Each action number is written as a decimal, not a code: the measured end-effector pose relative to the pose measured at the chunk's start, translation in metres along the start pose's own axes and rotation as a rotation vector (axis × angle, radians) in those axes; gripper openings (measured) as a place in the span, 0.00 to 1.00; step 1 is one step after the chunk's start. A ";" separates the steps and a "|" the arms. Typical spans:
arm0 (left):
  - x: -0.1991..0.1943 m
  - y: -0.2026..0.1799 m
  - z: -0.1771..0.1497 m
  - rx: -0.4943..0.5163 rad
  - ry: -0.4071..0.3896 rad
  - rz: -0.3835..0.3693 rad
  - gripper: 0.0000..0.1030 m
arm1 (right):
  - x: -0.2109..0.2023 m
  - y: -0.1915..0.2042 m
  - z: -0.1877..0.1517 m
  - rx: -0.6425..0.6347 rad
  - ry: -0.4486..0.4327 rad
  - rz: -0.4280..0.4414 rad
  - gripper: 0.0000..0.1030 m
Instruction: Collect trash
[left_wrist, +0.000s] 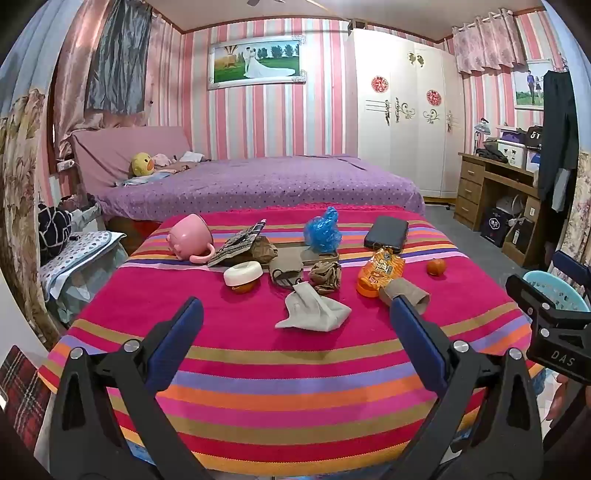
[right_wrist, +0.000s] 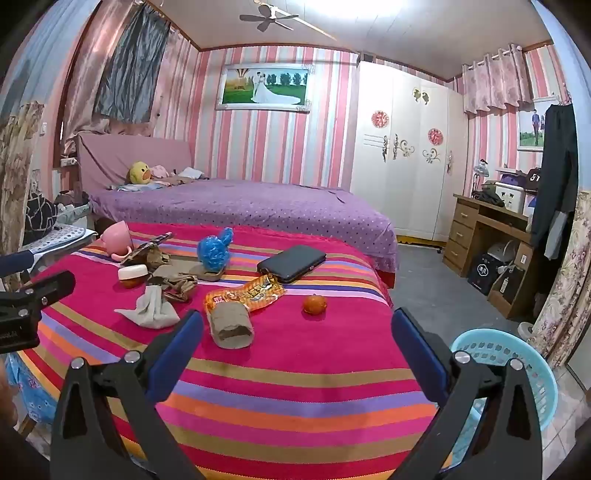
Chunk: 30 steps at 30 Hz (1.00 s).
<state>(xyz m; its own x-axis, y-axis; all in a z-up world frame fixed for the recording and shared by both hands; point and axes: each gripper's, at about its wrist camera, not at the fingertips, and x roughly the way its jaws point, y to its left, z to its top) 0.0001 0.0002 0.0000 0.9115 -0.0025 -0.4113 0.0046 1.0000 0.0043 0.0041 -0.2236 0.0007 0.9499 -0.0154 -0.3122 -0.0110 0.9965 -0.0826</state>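
Well, both grippers hang over the near edge of the striped cloth (left_wrist: 258, 369) with nothing between their blue pads. The left gripper (left_wrist: 295, 317) stands wide open, and so does the right gripper (right_wrist: 297, 328).

Take the cardboard tube (right_wrist: 232, 325) as the mark: it lies on its side near the middle of the cloth, just ahead of the right gripper's left finger. Touching its far end is the orange snack wrapper (right_wrist: 251, 293), and beyond that lies a black phone (right_wrist: 291, 264). To the tube's right, apart from it, sits a small orange fruit (right_wrist: 315, 304). To its left lies a crumpled grey cloth (right_wrist: 151, 308); behind that are brown paper scraps (left_wrist: 325, 277) and a white lid (left_wrist: 242, 273). Farther back stand a blue plastic bag (right_wrist: 214, 251) and a tipped pink mug (left_wrist: 190, 234). Right of the tube, off the cloth and lower, is a light blue basket (right_wrist: 517, 365).
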 end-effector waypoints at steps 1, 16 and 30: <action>0.000 0.000 0.000 0.001 -0.002 0.000 0.95 | 0.000 0.000 0.000 0.001 -0.003 0.001 0.96; -0.002 -0.003 0.001 0.018 -0.008 0.005 0.95 | 0.001 -0.001 -0.001 0.002 0.000 0.001 0.96; -0.005 -0.007 0.005 0.020 -0.009 0.001 0.95 | 0.006 0.002 -0.004 0.005 -0.005 0.002 0.96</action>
<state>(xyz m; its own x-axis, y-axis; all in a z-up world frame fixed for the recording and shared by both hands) -0.0022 -0.0063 0.0066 0.9151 -0.0016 -0.4032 0.0119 0.9997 0.0231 0.0083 -0.2220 -0.0049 0.9514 -0.0133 -0.3076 -0.0112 0.9969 -0.0778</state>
